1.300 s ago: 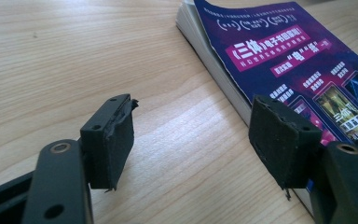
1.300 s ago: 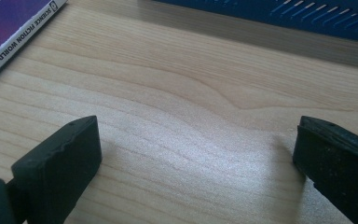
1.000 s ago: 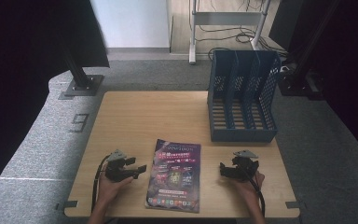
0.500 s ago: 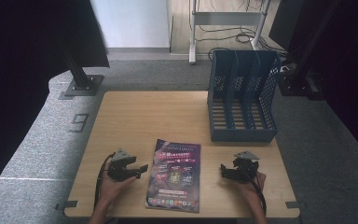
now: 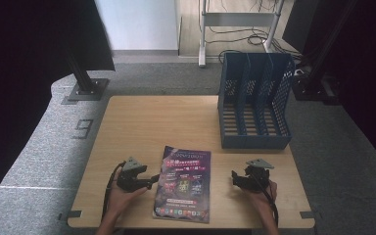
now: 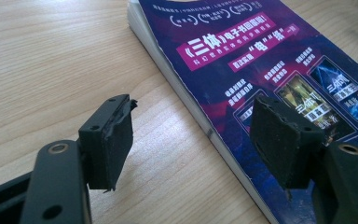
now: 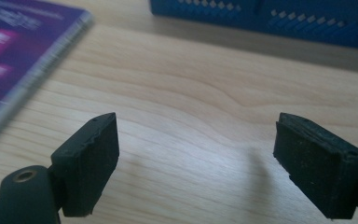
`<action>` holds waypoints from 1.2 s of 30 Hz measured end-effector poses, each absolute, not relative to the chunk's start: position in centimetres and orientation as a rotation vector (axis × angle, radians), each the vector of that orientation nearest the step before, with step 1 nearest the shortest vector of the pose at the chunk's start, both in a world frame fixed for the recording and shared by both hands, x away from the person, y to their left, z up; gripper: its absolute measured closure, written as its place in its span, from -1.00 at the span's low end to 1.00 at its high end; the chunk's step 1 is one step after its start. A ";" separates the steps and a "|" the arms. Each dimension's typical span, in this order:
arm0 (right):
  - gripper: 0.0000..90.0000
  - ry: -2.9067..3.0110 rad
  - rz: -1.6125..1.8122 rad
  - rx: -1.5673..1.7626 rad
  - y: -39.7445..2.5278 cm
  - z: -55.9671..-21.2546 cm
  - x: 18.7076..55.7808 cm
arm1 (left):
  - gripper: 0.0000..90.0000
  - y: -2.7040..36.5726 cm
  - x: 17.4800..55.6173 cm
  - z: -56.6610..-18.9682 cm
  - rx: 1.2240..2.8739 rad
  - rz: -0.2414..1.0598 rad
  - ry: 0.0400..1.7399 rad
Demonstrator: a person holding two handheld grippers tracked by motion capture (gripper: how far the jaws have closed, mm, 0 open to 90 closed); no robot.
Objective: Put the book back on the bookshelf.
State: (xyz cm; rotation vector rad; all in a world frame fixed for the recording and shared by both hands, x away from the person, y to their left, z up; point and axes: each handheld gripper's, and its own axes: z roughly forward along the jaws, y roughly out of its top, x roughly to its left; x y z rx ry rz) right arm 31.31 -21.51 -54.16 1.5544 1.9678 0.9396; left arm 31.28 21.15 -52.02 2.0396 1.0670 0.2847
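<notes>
Item: purple booklet [image 5: 183, 182], laid flat on the wooden tabletop [image 5: 152, 122] near its front edge, between the two claws.

Left claw [image 5: 152, 180]: held low at the booklet's left edge, jaws spread wide and nothing gripped. In the left gripper view one jaw is seen over bare wood, the other over the booklet's cover [image 6: 270, 70].

Right claw [image 5: 234, 177]: held well apart from the booklet's right edge, jaws wide open over bare wood, nothing gripped.

Blue file rack [image 5: 254, 98]: stood upright at the tabletop's far right, beyond the right claw.
</notes>
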 end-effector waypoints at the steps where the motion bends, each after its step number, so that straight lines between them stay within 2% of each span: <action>1: -0.69 1.981 0.975 1.550 -21.4 -53.9 31.2 | -0.32 21.4 31.5 -51.8 2.021 0.274 1.071; 12: -0.63 1.954 1.107 1.450 -19.3 -51.6 31.5 | -0.29 22.2 31.2 -51.2 1.963 0.267 1.085; 36: -0.59 2.069 1.153 1.372 -15.1 -53.1 31.6 | -0.27 20.4 31.9 -52.6 2.007 0.229 1.099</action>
